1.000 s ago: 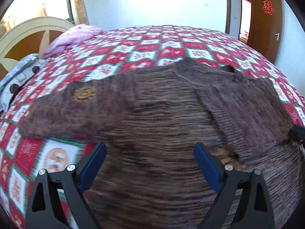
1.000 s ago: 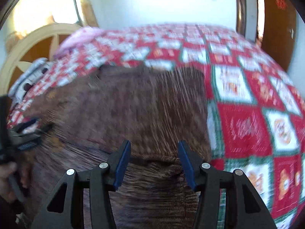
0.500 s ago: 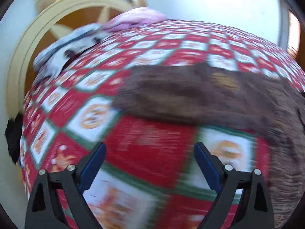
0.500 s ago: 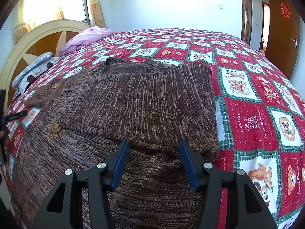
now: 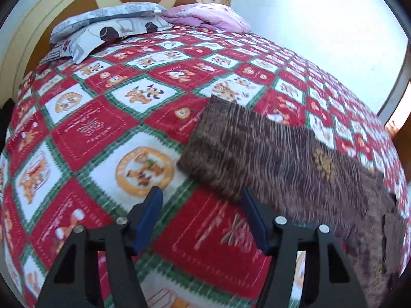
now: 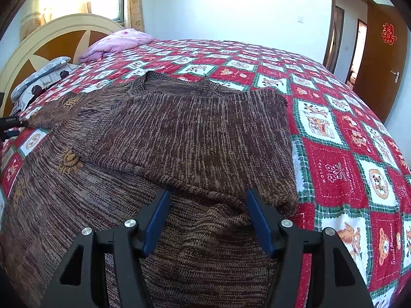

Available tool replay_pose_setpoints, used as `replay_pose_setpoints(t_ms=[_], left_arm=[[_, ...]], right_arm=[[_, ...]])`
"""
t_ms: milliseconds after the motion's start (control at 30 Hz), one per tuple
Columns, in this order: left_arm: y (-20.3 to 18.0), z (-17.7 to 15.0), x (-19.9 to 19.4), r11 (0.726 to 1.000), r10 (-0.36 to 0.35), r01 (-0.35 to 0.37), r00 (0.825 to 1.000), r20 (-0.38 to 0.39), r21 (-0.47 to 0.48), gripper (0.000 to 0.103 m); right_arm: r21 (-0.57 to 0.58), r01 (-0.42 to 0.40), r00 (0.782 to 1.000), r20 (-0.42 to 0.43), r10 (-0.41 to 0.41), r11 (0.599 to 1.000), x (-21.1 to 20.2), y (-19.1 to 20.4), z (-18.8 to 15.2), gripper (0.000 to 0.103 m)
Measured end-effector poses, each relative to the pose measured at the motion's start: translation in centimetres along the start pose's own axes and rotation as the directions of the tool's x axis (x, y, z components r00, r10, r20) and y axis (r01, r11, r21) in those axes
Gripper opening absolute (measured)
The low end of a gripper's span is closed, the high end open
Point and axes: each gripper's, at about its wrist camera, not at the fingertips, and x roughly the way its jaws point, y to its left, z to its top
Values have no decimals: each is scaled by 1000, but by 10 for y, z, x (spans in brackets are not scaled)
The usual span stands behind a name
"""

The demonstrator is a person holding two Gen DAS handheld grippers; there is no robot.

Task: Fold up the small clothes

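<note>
A brown knitted sweater (image 6: 179, 138) lies flat on the red patterned bedspread (image 6: 334, 169). Its right sleeve is folded across the body. Its left sleeve (image 5: 257, 154) stretches out flat, cuff end toward the headboard. My left gripper (image 5: 201, 215) is open and empty, just short of the cuff's near corner, above the bedspread (image 5: 90, 133). It shows small at the left edge of the right wrist view (image 6: 11, 125). My right gripper (image 6: 208, 218) is open and empty over the sweater's lower body, near the folded sleeve's edge.
A grey patterned pillow (image 5: 108, 28) and a pink blanket (image 5: 205, 15) lie by the cream and wood headboard (image 5: 33, 20). A brown door (image 6: 380, 59) stands at the far right. The bedspread spreads bare to the right of the sweater.
My left gripper has swung left off the sweater body to the outstretched sleeve's cuff and its jaws have narrowed. My right gripper has stayed open and nearly still over the lower body.
</note>
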Motion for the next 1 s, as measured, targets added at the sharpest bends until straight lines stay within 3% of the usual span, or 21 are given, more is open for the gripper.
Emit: replay_pose_setpoints(t_ms=[300,333,367,433,500,800,1000], left_arm=[[8,18,15,993,-33,37,999,32,-116,63],[6,19,15,994,-29,32,999,33,-109,55],[5,19,15,995,-21,24,999,28,-97,39],[4,20,17,997,-24,25,1000,9,-76,17],[5,20,14,996,-51,52,999,12,-75,11],[-3,33,-10,992,-99,102,994,50,-72,10],[-27,47,-38,986,-163,166,982,97,-22,10]], right_arm=[[-9,10,1000,3,-10,1000,0,3,-1,65],[-9,11,1000,3,-11,1000,0,3,-1,65],[-10,11,1000,3,-11,1000,0,3,-1,65],[-13,14,1000,3,-14,1000,0,4,-1,65],[-15,16,1000,4,-16,1000,0,4,-1,65],[4,13,1000,21,-13,1000,-5,2,0,65],[71,31,996,80,-37,997,-17,-11,3,65]])
